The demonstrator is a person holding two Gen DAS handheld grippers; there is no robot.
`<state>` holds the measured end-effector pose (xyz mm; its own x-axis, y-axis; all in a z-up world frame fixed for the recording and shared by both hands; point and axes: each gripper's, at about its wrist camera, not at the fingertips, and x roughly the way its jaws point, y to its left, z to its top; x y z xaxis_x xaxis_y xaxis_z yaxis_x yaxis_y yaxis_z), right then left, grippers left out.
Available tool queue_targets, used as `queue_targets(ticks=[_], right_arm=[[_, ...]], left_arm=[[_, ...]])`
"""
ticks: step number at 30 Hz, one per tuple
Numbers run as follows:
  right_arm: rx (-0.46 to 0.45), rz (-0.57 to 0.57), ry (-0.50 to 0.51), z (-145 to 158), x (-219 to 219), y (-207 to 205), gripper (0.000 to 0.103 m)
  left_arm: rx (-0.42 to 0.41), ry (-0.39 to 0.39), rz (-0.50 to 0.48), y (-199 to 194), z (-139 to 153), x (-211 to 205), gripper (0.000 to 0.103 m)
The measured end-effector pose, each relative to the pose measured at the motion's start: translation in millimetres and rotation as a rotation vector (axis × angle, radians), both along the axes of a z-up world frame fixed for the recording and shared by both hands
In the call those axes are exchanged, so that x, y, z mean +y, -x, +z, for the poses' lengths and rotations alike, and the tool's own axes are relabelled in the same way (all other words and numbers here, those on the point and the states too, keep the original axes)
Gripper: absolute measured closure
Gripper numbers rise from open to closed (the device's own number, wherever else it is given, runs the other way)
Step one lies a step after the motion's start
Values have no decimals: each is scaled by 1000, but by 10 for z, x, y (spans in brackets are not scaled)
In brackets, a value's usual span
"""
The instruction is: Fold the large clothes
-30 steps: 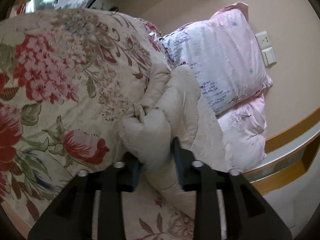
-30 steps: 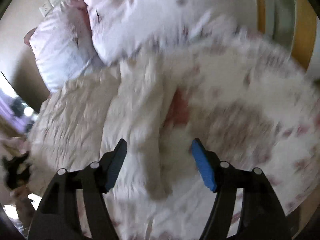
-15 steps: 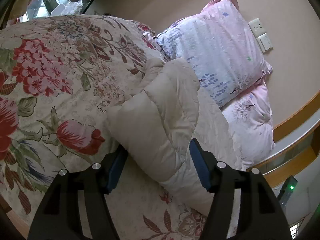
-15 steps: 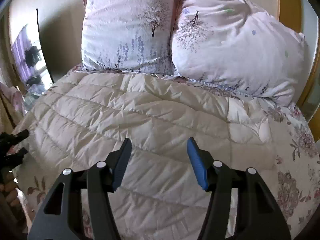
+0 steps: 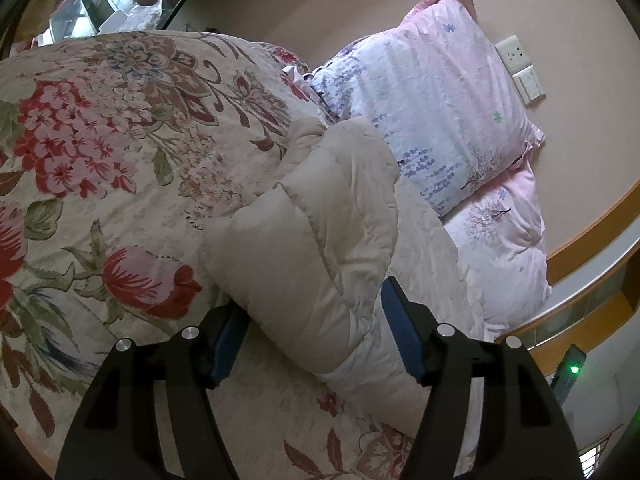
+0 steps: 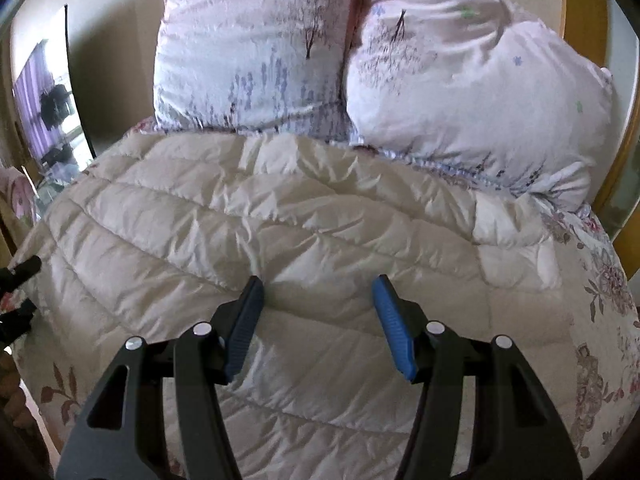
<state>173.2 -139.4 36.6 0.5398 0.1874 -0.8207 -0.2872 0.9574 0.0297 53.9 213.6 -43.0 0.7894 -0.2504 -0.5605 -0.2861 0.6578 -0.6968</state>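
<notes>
A cream quilted down jacket (image 6: 280, 232) lies spread flat on the floral bedspread (image 5: 100, 152). In the left wrist view a folded bulge of the jacket (image 5: 312, 240) sits between the fingers of my left gripper (image 5: 312, 316), which is open, its blue pads apart on either side of the fabric. My right gripper (image 6: 318, 300) is open and empty, hovering just above the middle of the jacket. The left gripper also shows at the left edge of the right wrist view (image 6: 16, 292).
Two pink printed pillows (image 6: 256, 48) (image 6: 480, 92) lean against the wall at the head of the bed. A wooden bed frame (image 5: 592, 224) runs along the right. Wall sockets (image 5: 520, 68) sit above the pillows. A mirror (image 6: 48, 92) stands at the left.
My left gripper has opened and let go of the jacket's bunched edge, which now lies loose between its fingers. My right gripper has swung over the spread jacket and steadied, staying open.
</notes>
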Motion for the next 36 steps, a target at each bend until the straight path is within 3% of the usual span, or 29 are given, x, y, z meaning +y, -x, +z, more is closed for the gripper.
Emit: queue_targets(ticks=[9, 20, 27, 32, 36], right_arm=[[36, 21, 52, -288, 126, -84, 39], [-5, 54, 168, -335, 309, -21, 38], [-11, 58, 175, -359, 312, -3, 37], [-13, 59, 173, -364, 310, -5, 37], [-13, 59, 173, -362, 310, -2, 37]], left_arm=[[4, -5, 25, -96, -20, 5, 37], [-17, -11, 95, -192, -30, 29, 36], [12, -33, 116, -282, -29, 26, 36], [-13, 8, 98, -309, -47, 69, 36], [-33, 4, 56, -331, -17, 45, 48]])
